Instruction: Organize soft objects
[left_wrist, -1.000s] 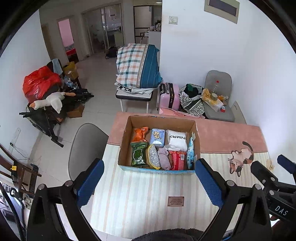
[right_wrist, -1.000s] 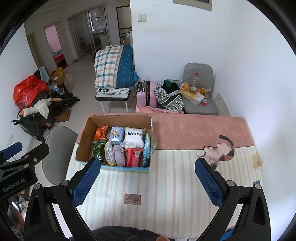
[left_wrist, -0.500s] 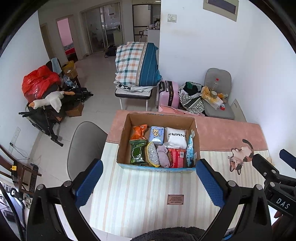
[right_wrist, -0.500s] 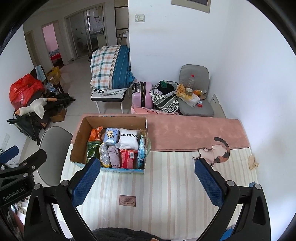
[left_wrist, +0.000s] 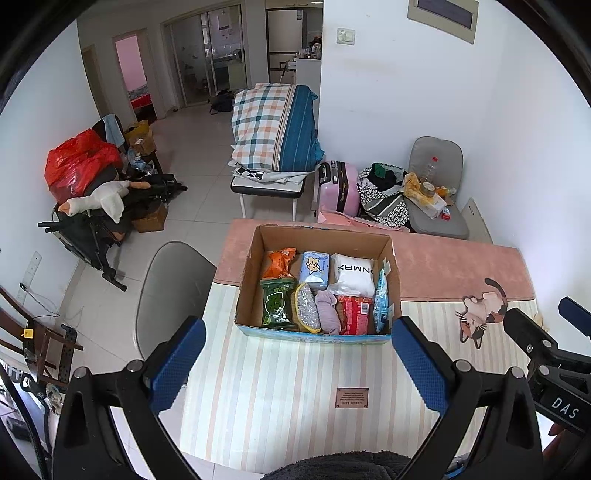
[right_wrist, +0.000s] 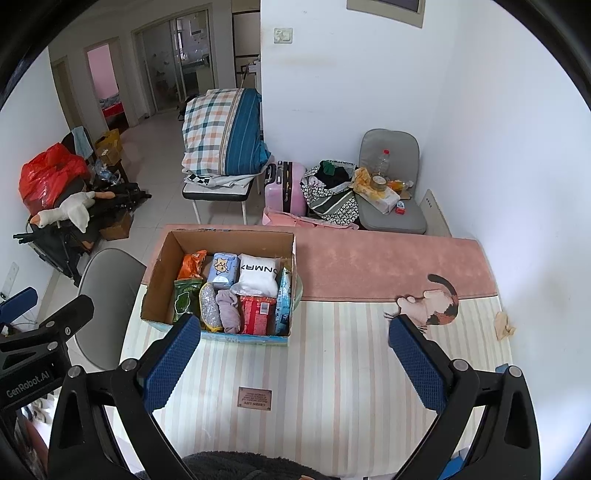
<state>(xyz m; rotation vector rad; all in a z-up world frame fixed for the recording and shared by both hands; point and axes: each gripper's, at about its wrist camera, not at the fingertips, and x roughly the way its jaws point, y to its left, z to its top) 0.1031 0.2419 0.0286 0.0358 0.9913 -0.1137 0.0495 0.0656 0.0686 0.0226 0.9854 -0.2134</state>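
Observation:
An open cardboard box (left_wrist: 255, 266) stands on the striped mat; it also shows in the right wrist view (right_wrist: 162, 266). Inside lie several soft packs: an orange bag (left_wrist: 279, 262), a green pack (left_wrist: 277, 308), a white pack (left_wrist: 352, 275), a red pack (left_wrist: 354, 314) and a lilac cloth (left_wrist: 327, 310). My left gripper (left_wrist: 299, 363) is open and empty, held above the mat in front of the box. My right gripper (right_wrist: 295, 360) is open and empty, to the right of the box front. A dark fuzzy thing (left_wrist: 340, 467) shows at the bottom edge of both views.
The table (right_wrist: 369, 369) has a striped mat with a pink band and a cat print (right_wrist: 432, 299). A crumpled tissue (right_wrist: 503, 325) lies at the right edge. A grey chair (left_wrist: 173, 288) stands left of the table. A wall runs along the right.
Both grippers have drifted slightly, so the box sits a little further left and lower in the right wrist view. Both stay open and empty.

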